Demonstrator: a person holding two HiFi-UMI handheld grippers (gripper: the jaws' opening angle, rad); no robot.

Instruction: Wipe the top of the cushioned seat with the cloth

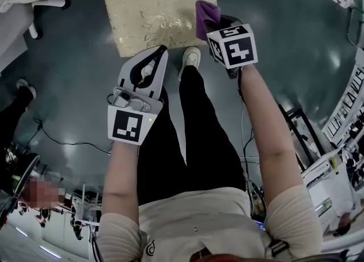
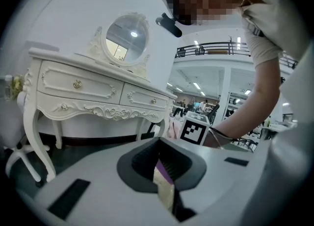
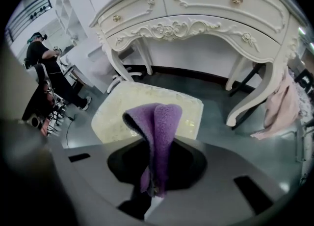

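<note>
Grippers were held out low in front of the standing person, one in each hand. The left gripper (image 1: 157, 54) hung over the person's shoes, its jaws drawn together on nothing. It appeared parked clear of the work, since the wipe needs one tool only.

The right gripper (image 1: 220, 26) was clamped on a folded purple fleece cloth (image 3: 157, 122). A loose fold stood proud of the jaws, presumably to put soft pile rather than plastic against the upholstery.

The cloth sat at the near right corner of the pale gold, leaf-patterned square cushioned seat (image 1: 153, 13). Contact with the seat could not be confirmed. In my judgement the wipe was at its start.

Beyond stood a white carved dressing table (image 3: 206, 9), with a pink cloth (image 3: 282, 105) draped at one of its legs.
</note>
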